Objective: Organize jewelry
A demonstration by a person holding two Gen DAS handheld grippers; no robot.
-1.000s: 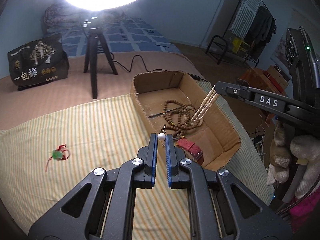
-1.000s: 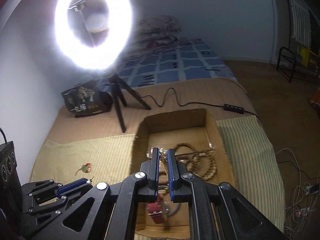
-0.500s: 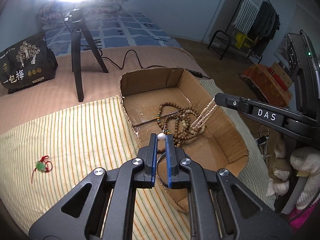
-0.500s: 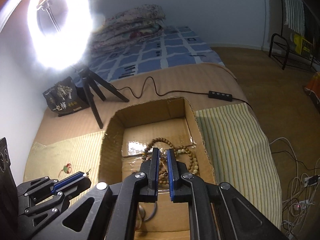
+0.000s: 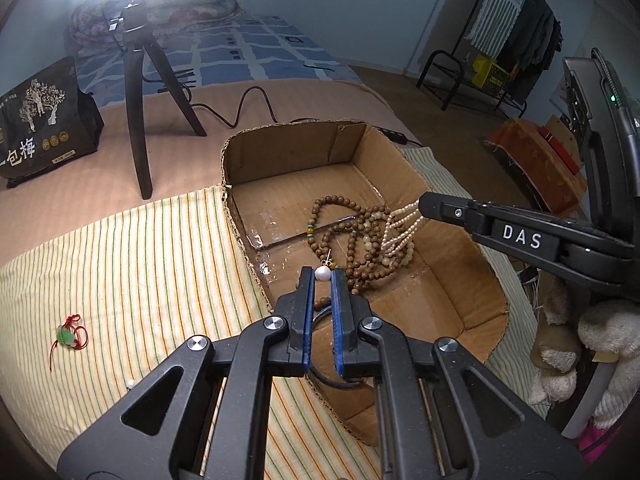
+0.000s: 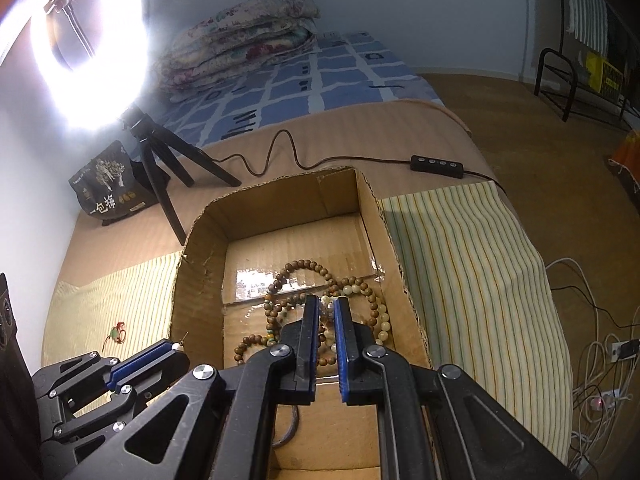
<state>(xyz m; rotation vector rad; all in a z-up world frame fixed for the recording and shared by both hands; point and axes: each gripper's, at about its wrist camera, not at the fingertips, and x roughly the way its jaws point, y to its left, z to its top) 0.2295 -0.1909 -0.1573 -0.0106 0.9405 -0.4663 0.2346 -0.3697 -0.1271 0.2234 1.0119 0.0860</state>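
— Holding what? The left gripper (image 5: 323, 276) pinches a small white pearl earring (image 5: 323, 273) just above the brown cardboard box's (image 5: 452, 204) near wall.

— And the right gripper (image 6: 326, 308)? Clamped on white pearl strands (image 5: 400, 228) drooping onto brown wooden beads (image 5: 352, 248) inside.

cloth (image 5: 132, 264): yellow-green stripes | beads (image 5: 352, 236): brown | charm (image 5: 66, 334): green, red cord

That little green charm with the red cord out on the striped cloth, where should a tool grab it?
Grip the green charm by its bead body, coming straight down from above. It lies flat on the striped cloth, and the thin red loops around it look too loose to pinch reliably.
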